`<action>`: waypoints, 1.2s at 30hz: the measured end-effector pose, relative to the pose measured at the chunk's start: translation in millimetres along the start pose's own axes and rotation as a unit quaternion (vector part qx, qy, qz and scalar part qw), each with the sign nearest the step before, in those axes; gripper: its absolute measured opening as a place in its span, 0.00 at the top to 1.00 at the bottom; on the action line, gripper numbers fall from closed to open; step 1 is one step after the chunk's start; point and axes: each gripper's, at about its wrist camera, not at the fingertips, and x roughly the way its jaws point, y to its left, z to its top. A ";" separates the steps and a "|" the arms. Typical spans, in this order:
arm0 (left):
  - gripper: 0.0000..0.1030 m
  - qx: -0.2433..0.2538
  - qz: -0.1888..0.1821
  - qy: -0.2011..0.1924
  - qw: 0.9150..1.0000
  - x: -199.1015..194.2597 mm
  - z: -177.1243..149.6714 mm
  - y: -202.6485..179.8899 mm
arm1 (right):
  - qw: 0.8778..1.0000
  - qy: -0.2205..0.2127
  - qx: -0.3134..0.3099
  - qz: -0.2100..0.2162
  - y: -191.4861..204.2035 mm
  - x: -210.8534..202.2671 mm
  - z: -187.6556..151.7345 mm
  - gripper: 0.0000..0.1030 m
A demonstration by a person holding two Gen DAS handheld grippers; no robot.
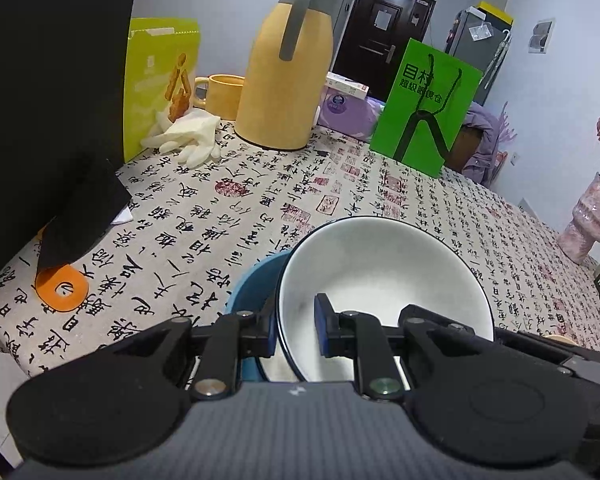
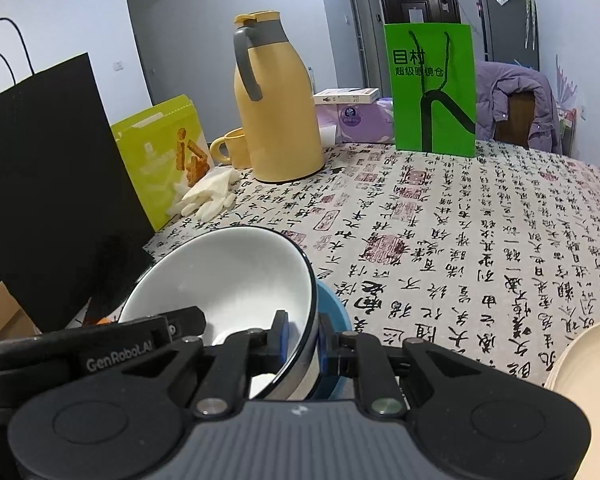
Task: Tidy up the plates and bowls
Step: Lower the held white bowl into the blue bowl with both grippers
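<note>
Both tools grip one white bowl over the bench.

The left tool (image 1: 296,330) pinches the white bowl (image 1: 384,268) at its left rim; the right tool (image 2: 302,340) is clamped on its right rim. The bowl sits in a blue bowl (image 1: 256,280) on the patterned bench (image 1: 340,184).

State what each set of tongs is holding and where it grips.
Both hold the white bowl by its rim: the left tongs clamp the left side of the rim, the right tongs the right side, above a blue bowl.
</note>
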 end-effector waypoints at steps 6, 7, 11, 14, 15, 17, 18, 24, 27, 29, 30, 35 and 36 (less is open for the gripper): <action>0.83 -0.002 -0.001 0.017 1.000 10.2 -2.9 0.6 | 1.000 -0.002 -0.014 -0.013 -0.4 4.5 -3.0 0.86; 0.83 -0.001 0.000 0.018 1.000 11.2 -3.7 0.4 | 1.000 -0.002 -0.014 -0.013 -1.1 5.5 -3.6 0.86; 0.83 -0.001 0.002 0.021 1.000 15.1 -4.7 1.8 | 1.000 -0.001 -0.020 -0.013 -2.1 7.9 -5.7 0.86; 0.83 -0.003 0.000 0.022 1.000 16.8 -4.5 2.8 | 1.000 -0.002 -0.024 -0.011 -1.5 10.0 -7.6 0.86; 0.83 -0.003 -0.001 0.023 1.000 17.1 -4.5 3.0 | 1.000 -0.003 -0.025 -0.011 -1.9 10.3 -7.8 0.86; 0.83 -0.004 -0.002 0.024 1.000 18.2 -4.3 3.5 | 1.000 -0.002 -0.024 -0.010 -2.3 11.4 -7.2 0.86; 0.83 -0.004 -0.003 0.024 1.000 18.4 -4.2 3.8 | 1.000 -0.002 -0.024 -0.009 -2.9 11.8 -7.0 0.86; 0.83 -0.009 -0.006 0.026 1.000 18.1 -3.7 5.6 | 1.000 -0.002 -0.025 -0.005 -4.1 11.9 -7.7 0.86; 0.83 -0.011 -0.009 0.027 1.000 18.0 -3.2 6.7 | 1.000 -0.002 -0.025 -0.002 -3.9 12.3 -8.0 0.86; 0.82 -0.011 -0.011 0.028 0.999 18.4 -2.7 7.3 | 1.000 -0.002 -0.026 -0.001 -4.4 12.3 -7.8 0.86; 0.81 -0.010 -0.014 0.030 0.999 18.4 -2.3 7.5 | 1.000 -0.002 -0.026 -0.001 -4.7 12.2 -7.8 0.86; 0.81 -0.024 -0.026 0.036 0.999 17.2 0.5 13.2 | 1.000 -0.002 -0.028 0.000 -4.9 12.9 -7.7 0.86; 0.81 -0.025 -0.027 0.036 0.999 17.0 0.8 13.8 | 1.000 -0.002 -0.028 0.000 -4.9 12.9 -7.8 0.86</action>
